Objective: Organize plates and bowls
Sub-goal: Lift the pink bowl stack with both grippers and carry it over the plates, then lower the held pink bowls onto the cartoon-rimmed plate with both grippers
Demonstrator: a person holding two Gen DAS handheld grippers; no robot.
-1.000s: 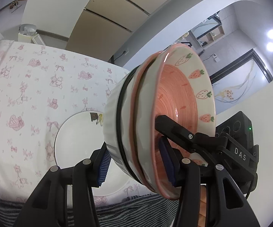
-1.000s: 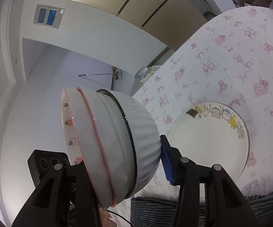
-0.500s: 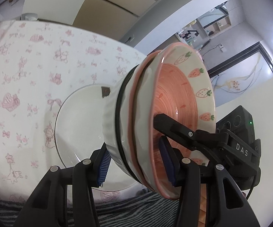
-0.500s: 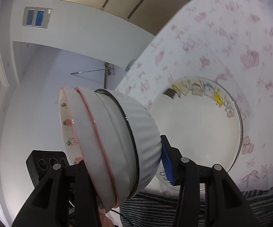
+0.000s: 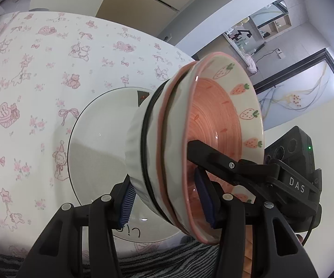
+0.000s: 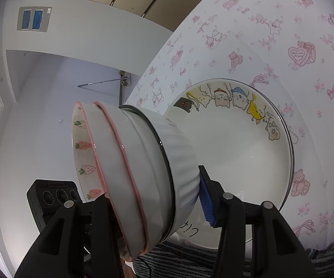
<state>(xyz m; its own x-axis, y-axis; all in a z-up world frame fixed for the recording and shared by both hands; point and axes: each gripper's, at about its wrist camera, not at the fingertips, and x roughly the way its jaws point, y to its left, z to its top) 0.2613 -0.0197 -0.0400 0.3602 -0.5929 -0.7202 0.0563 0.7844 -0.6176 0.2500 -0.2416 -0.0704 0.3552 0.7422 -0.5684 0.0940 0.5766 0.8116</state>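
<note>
Pink-rimmed strawberry bowls nested in ribbed white bowl: bowl stack (image 5: 190, 139) tipped on side, held above white plate (image 5: 97, 143) on pink-print tabletop (image 5: 27, 69). Left wrist view: left gripper (image 5: 167, 199) jaws clamped on stack, one pad inside pink bowl, other on white outer wall.

Right wrist view: right gripper (image 6: 153, 201) jaws clamped on same stack (image 6: 139, 166); cat-pattern plate (image 6: 236, 150) just behind.
</note>
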